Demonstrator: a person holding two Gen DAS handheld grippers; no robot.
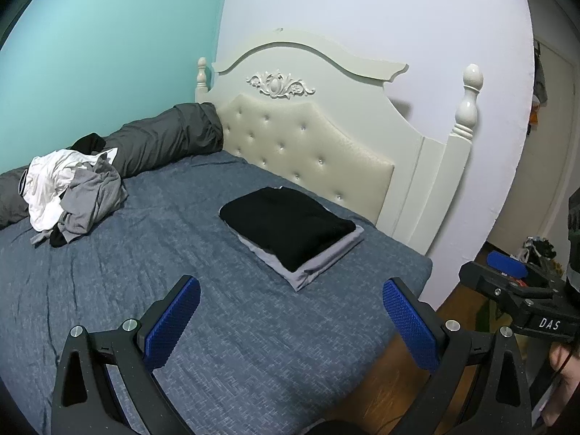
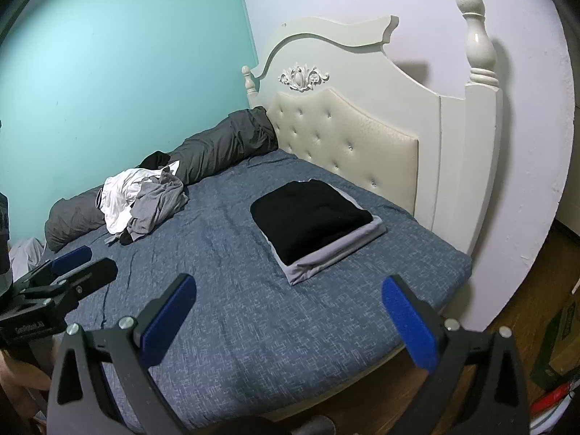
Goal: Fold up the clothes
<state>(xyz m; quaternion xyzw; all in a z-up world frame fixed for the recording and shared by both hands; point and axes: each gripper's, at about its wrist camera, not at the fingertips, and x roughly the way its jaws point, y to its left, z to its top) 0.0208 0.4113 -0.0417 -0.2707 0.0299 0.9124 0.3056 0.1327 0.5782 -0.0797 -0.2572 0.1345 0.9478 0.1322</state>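
Near headboard (image 1: 308,137), folded black garment (image 1: 286,224) lying on folded grey garment (image 1: 319,261), stack sitting on blue bedspread (image 1: 145,272). Toward teal wall, unfolded pile of clothes (image 1: 72,192), white and grey pieces, slumping against dark grey rolled duvet (image 1: 159,137). Left gripper (image 1: 290,322) hovering over bed's near edge, jaws spreading wide, gripping nothing. Right gripper (image 2: 290,322) likewise gaping wide, carrying nothing, well apart from both stack and pile.

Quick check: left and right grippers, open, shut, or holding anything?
Left gripper: open, holding nothing, above the blue bedspread.
Right gripper: open, holding nothing.
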